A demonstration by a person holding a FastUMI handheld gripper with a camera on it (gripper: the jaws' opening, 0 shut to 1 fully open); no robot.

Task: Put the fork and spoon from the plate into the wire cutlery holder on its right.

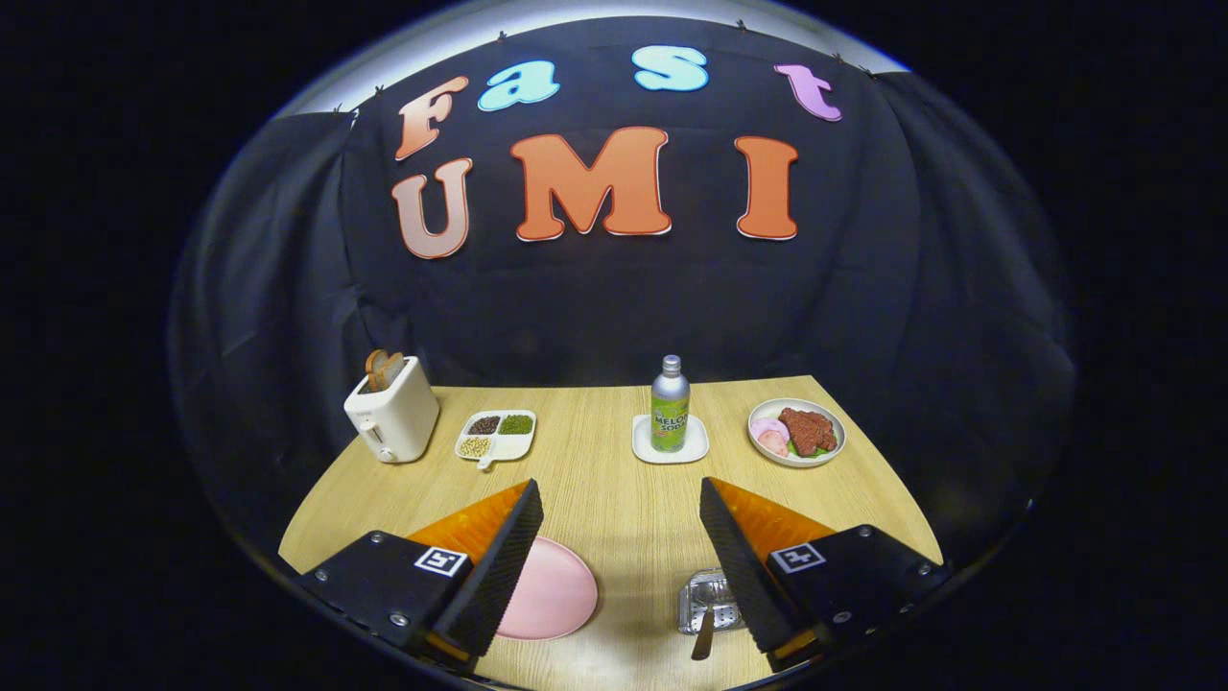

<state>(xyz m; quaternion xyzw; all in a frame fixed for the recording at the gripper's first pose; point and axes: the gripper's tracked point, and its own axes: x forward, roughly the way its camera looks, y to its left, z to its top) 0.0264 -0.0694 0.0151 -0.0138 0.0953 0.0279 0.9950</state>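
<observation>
Fingers (614, 566) spread wide, grasping nothing, above the worktop (614, 499). Plate (552, 595) at 7 o'clock appears bare; holder (708, 600) at 5 o'clock carries one handle (703, 635). Confirm both utensils are seated before retreating.

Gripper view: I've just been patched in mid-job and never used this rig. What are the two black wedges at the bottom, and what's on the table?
The camera rides on a hand-held claw and looks forward along it. The two black wedges are its fingers; they stand wide apart with nothing between them, so the claw is open and holds nothing.

Under the fingers is a wooden table. By the left finger lies a pink plate, partly hidden by it. By the right finger stands the wire cutlery holder, with a utensil handle sticking out of it; which utensil, I cannot tell.

Beyond the fingers, from left to right: a toaster with bread in it, a divided dish of beans, a soda bottle on a small white tray, and a bowl of food.
</observation>
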